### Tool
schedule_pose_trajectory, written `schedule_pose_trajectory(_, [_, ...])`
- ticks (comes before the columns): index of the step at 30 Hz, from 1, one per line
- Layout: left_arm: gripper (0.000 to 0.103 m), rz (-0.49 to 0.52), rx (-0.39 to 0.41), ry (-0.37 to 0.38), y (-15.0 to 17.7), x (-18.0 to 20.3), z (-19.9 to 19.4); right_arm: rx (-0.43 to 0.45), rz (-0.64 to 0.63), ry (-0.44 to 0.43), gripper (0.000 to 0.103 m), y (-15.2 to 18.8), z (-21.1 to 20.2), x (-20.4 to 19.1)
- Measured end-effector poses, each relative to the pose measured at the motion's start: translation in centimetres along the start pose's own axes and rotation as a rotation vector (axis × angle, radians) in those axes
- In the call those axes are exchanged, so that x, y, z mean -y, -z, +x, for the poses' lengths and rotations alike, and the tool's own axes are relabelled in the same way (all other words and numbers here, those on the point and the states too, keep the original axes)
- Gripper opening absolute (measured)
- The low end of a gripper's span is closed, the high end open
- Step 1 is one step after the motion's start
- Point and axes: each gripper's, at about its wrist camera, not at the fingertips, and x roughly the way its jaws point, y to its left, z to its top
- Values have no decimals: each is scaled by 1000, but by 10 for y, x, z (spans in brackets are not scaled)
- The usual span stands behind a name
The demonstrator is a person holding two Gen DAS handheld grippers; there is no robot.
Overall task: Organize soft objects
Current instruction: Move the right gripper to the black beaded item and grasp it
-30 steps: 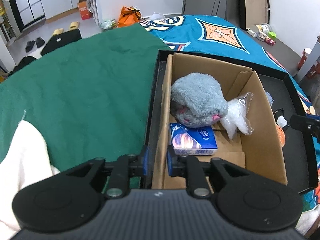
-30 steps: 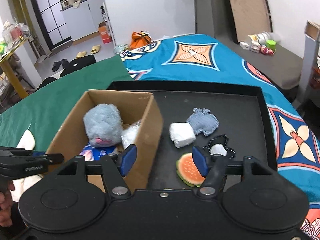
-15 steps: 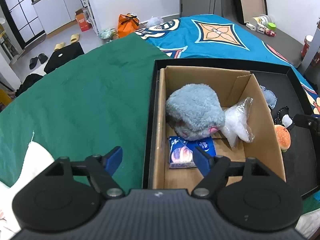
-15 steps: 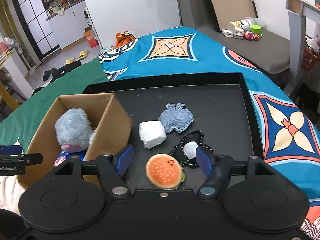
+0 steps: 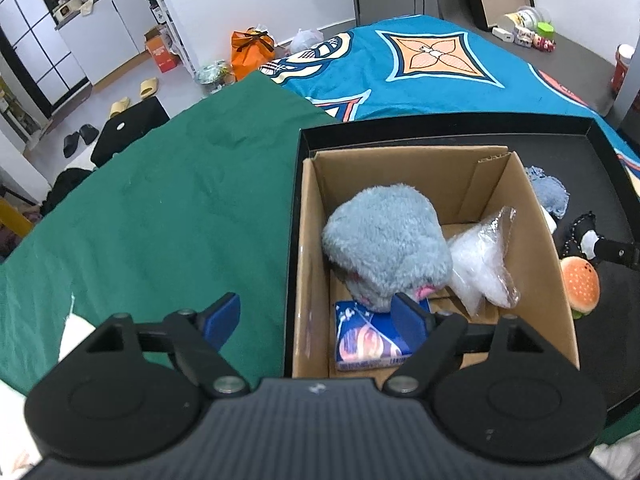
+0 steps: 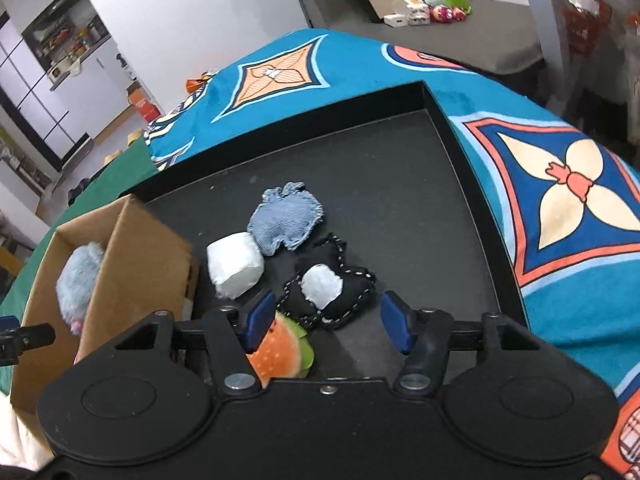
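Soft objects were partly sorted at this point: inside the cardboard box [image 5: 436,184] we found a grey plush toy [image 5: 386,250], a clear plastic bag [image 5: 486,268] and a blue tissue pack [image 5: 370,340]. The box stood in the left part of the black tray [image 6: 472,168]. Four items lay loose on the tray floor beside the box: a white cushion [image 6: 235,265], a denim pouch [image 6: 286,222], a black stitched plush [image 6: 328,286] and a burger toy [image 6: 282,350]. Our left gripper [image 5: 316,318] had just been opening; its jaws stood wide and empty over the near edge of the box. Our right gripper [image 6: 328,326] had just been narrowing, with jaws still apart and gripping nothing, poised low over the black plush and the burger toy. We judged the task under half complete, with all four loose items left to transfer.
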Motion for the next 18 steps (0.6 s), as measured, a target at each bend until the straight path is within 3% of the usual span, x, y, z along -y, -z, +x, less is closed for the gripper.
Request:
schedule_pose_trajectory(4, [81,16,-3,-23,-6,4,4,2,35,2,48,-3,10,10])
schedule_pose_trajectory(14, [81,37,-36,-48,-7,8,10,4,32,-9,47,-4,24,14])
schedule_pose_trajectory(15, [81,40,-38,-47,-6,8,10,10,19,-9,43,-4,25,13])
schedule_pose_trajectory(16, [81,42,-39,-47,-5,8,9,12,4,-10,29,-3,25,11])
schedule_pose_trajectory(18, [81,42,-42,-45,-4,8,8,3,19,-35,25,-3,26,13])
